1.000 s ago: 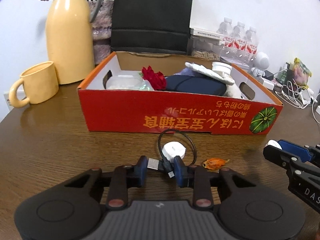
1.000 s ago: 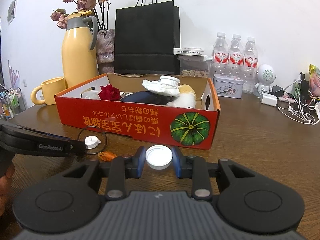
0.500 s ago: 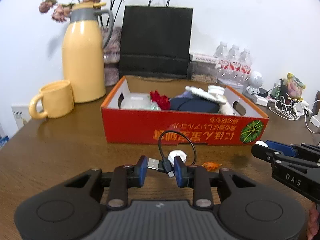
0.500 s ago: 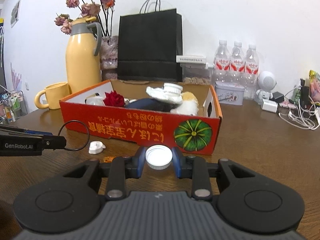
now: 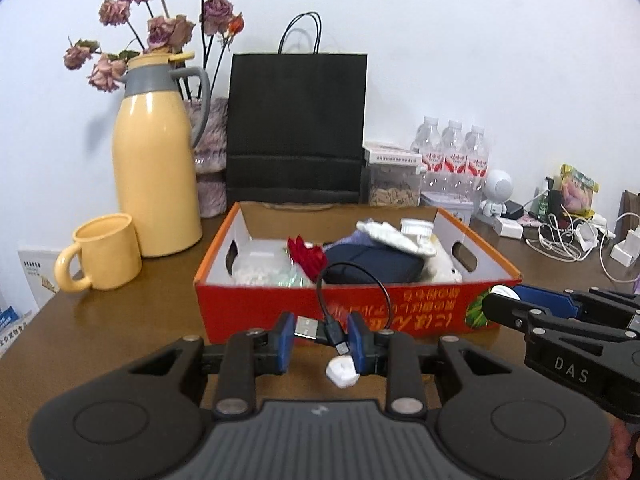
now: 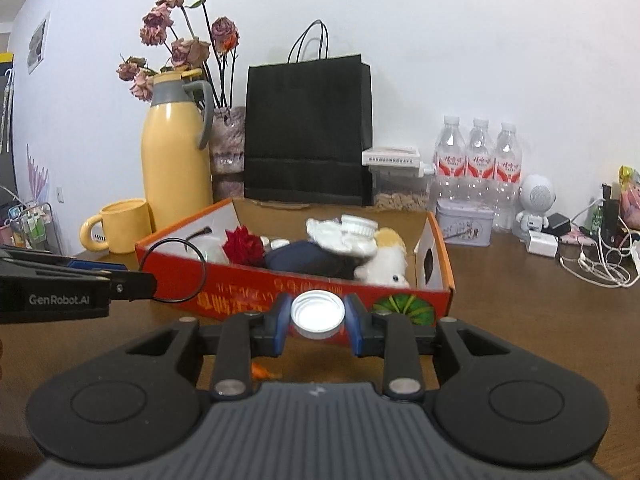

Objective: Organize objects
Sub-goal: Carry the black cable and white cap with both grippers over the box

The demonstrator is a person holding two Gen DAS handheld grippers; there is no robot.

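My left gripper (image 5: 321, 334) is shut on a short black USB cable (image 5: 320, 330), pinching its two plugs while its loop (image 5: 352, 276) stands up in front of the red cardboard box (image 5: 304, 304). Below it a small white object (image 5: 341, 372) lies on the table. My right gripper (image 6: 317, 315) is shut on a white bottle cap (image 6: 317, 315), held just before the box's near wall (image 6: 360, 292). Each gripper shows in the other's view: the right gripper (image 5: 496, 300) at right, the left gripper (image 6: 148, 280) at left. The box holds a red rose (image 6: 244, 246), a navy pouch (image 6: 308, 258) and white items.
A yellow thermos (image 5: 156, 168) and yellow mug (image 5: 100, 254) stand left of the box, a black paper bag (image 5: 296, 128) behind it. Water bottles (image 6: 480, 160), a tin (image 6: 464, 222), a white toy robot (image 6: 534, 204) and tangled chargers (image 6: 592, 256) fill the right. An orange scrap (image 6: 262, 370) lies on the wooden table (image 6: 520, 320).
Both grippers have risen with their loads and tilted up, showing more wall. The cable has lifted off the table, and the small white object stays below on the table.
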